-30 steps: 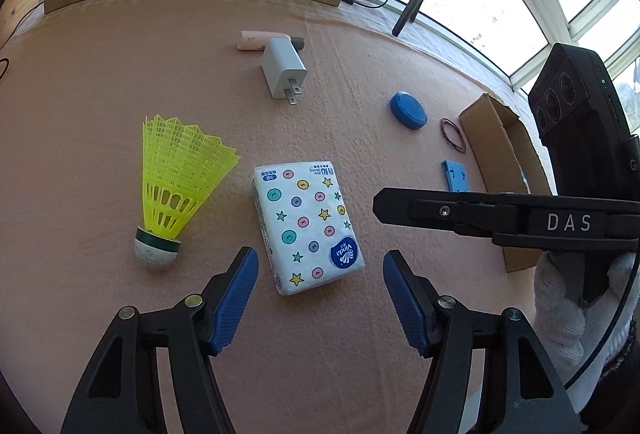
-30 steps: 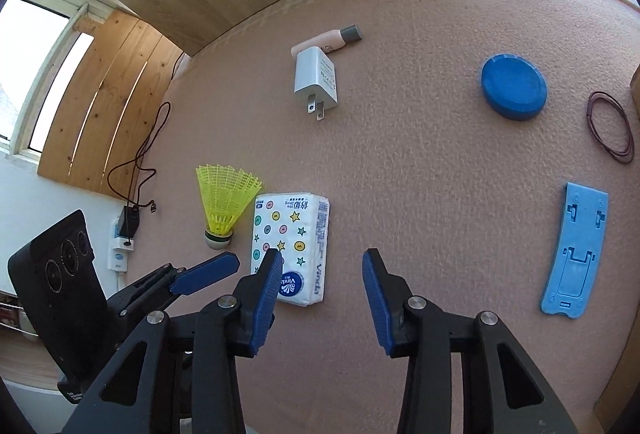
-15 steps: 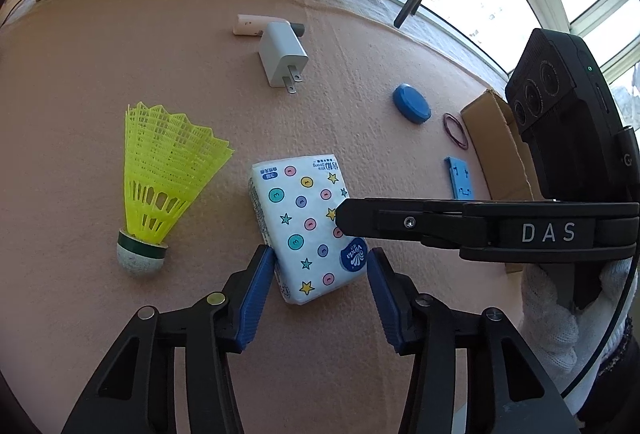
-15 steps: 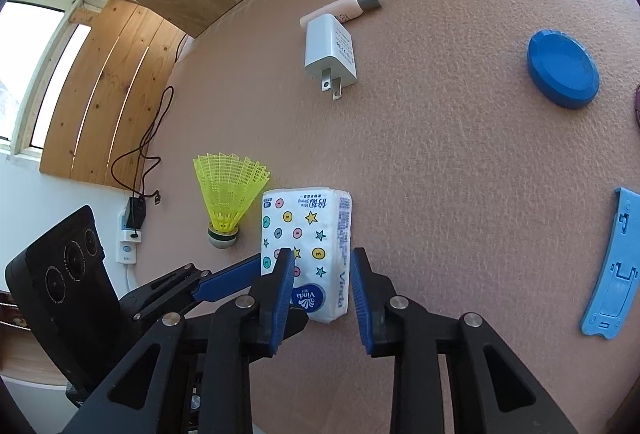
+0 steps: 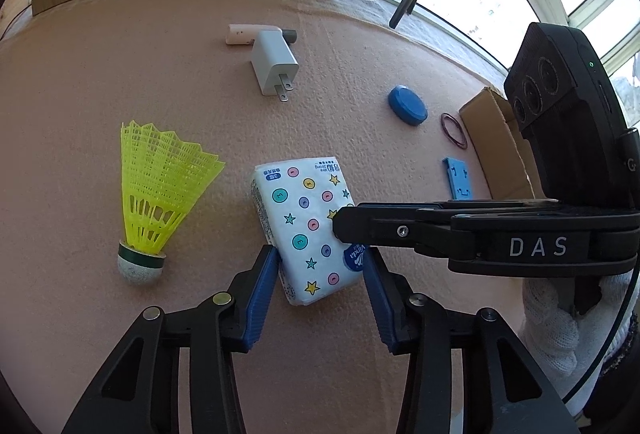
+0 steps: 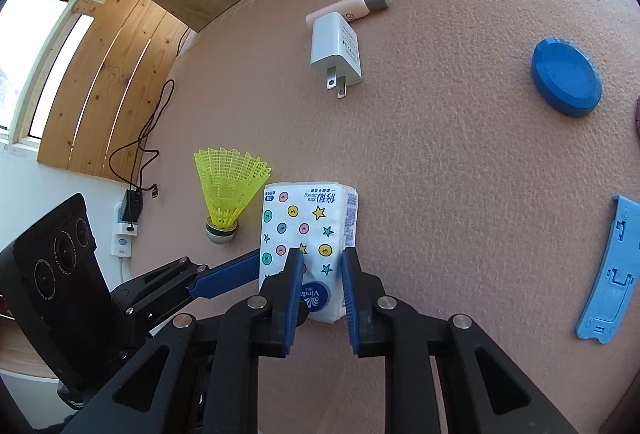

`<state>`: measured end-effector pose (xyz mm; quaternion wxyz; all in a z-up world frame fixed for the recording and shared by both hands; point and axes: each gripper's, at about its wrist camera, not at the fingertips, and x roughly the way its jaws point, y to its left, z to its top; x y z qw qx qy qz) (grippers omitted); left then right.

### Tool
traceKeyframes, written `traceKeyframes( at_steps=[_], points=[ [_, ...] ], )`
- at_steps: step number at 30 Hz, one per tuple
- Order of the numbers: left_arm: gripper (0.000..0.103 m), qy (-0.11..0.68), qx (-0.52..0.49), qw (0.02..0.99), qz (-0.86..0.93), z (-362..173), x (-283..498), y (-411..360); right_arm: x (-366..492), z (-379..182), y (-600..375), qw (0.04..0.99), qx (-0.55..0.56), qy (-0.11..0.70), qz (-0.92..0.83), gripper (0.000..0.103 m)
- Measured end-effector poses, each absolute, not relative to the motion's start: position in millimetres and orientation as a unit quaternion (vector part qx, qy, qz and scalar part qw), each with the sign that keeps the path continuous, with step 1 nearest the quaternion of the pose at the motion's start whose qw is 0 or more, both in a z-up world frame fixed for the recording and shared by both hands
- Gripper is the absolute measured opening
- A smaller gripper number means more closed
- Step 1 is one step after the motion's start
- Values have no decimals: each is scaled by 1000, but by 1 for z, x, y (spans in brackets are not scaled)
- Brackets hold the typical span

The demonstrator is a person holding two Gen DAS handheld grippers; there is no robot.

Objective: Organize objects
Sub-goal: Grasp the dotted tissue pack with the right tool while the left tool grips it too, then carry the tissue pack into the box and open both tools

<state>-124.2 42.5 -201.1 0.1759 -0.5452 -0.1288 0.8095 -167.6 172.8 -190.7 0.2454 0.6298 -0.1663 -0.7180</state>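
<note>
A white tissue pack (image 5: 304, 218) printed with coloured dots and stars lies flat on the pink table cover. My left gripper (image 5: 320, 276) straddles its near end; the blue pads touch both long sides while the jaws are closing. My right gripper (image 6: 322, 262) hangs just over the same pack (image 6: 308, 218), near its right edge. Its jaws stand a narrow gap apart and are closing, with only the pack's top face showing between them. In the left wrist view the right gripper (image 5: 340, 224) comes in side-on from the right, held by a white-gloved hand (image 5: 552, 322).
A yellow shuttlecock (image 5: 160, 190) stands left of the pack. Farther back lie a white charger plug (image 5: 274, 64) and a pink tube (image 5: 244, 34). To the right are a blue round lid (image 5: 407, 105), a rubber band (image 5: 454, 130), a blue plastic stand (image 5: 458, 178) and an open cardboard box (image 5: 496, 142).
Both grippers have come forward onto the tissue pack and narrowed their jaws. The left pads now touch the pack's sides, and the right gripper has moved from beside the pack to over it.
</note>
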Motion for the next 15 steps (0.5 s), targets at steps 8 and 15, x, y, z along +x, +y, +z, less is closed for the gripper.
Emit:
traceKeyframes(
  at_steps=[8, 15],
  points=[
    [46, -111, -529, 194, 819, -180, -124, 66, -160, -170, 191, 234, 609, -160, -741, 18],
    [46, -86, -511, 228, 824, -157, -128, 106, -151, -144, 227, 206, 582, -159, -771, 18]
  ],
)
